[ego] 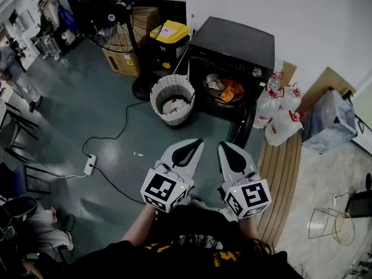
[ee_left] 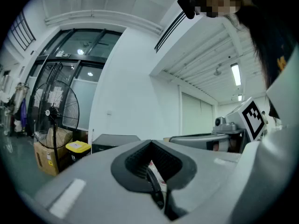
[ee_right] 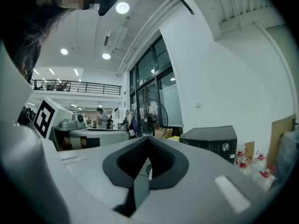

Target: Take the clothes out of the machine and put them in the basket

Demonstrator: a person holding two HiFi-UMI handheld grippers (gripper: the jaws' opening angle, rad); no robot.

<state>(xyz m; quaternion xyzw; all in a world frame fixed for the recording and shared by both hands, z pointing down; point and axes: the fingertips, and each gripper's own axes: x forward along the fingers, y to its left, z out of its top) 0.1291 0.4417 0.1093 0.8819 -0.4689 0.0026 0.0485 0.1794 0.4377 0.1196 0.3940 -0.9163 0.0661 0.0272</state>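
Standing fan (ego: 111, 17), yellow-lidded bin (ego: 170, 32), white bags (ego: 282, 124)

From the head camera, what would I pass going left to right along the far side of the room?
Cardboard box → laundry basket → washing machine → white bags with red tops → grey bag.

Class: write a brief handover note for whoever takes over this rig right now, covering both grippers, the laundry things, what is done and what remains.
Left gripper: shut, empty, held short of the machine.
Right gripper: shut, empty, beside the left one.
Washing machine: door open, clothes in the drum.
Basket: on the floor beside the machine, pale cloth inside.
Done: perhaps one piece moved.
Left: lift out the remaining clothes and drop them in the basket.
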